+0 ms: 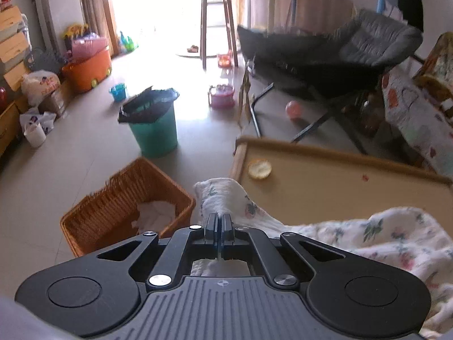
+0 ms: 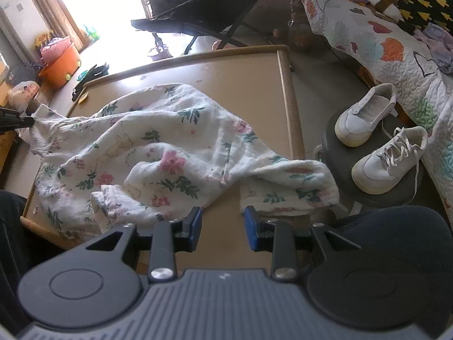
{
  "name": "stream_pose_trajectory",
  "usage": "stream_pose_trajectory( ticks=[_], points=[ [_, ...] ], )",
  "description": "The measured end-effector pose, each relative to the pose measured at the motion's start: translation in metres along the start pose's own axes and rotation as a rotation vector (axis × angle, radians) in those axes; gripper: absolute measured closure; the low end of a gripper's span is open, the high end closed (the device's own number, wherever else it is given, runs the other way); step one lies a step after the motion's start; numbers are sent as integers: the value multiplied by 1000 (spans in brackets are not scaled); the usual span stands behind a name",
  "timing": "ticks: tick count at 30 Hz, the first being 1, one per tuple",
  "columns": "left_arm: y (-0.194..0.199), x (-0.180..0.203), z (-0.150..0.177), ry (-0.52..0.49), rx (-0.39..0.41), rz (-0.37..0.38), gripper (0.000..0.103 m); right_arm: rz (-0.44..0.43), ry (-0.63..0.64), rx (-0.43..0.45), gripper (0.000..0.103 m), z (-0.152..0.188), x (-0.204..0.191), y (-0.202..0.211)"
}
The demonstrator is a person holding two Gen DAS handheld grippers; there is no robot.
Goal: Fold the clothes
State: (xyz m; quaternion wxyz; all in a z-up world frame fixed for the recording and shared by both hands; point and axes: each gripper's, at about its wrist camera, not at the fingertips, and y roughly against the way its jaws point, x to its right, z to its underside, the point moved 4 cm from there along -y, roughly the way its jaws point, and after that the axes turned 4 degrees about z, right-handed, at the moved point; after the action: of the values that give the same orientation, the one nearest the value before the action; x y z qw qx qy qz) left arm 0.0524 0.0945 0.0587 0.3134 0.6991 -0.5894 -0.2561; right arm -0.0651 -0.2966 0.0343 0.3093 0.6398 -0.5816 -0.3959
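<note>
Folding not begun: white floral cotton garment (image 2: 158, 153) lies crumpled across the tan counter (image 2: 243, 79); left gripper (image 1: 218, 218) clamps its corner, right gripper (image 2: 223, 221) gapes empty at the near edge.

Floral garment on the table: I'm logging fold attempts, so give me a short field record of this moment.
garment: floral garment, crumpled, spread across the wooden table
left gripper: shut on a corner of the floral garment, at the table's edge
right gripper: open, nothing between its jaws, bare table under it
fold state: not yet folded
beside table: wicker basket on the floor, white cloth inside
</note>
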Motion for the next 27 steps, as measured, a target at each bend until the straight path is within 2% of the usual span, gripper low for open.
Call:
stream_pose_trajectory(
  ticks=[3,7,9,11,14,16,21,27],
  points=[
    [-6,-6,12,17,-30,21,92,-7,9,-11,70,0,-1,-1],
    [-4,-9,23,46,-5,48,89,-20,27,-31,69,0,-5,-3],
    [-2,-11,28,65,-10,60,82,-29,37,-38,69,0,-7,-4],
    [1,-10,34,86,-17,89,63,-45,46,-34,68,0,-10,-2],
    [11,-5,42,99,-21,144,50,-85,62,-17,67,-3,-16,5],
    [19,-1,48,102,-33,184,47,-125,78,-9,66,-5,-23,11],
    [32,14,72,107,-113,270,46,-181,109,-6,66,-11,-42,17],
    [32,29,104,93,-201,297,46,-238,190,-7,65,-16,-72,16]
  ],
)
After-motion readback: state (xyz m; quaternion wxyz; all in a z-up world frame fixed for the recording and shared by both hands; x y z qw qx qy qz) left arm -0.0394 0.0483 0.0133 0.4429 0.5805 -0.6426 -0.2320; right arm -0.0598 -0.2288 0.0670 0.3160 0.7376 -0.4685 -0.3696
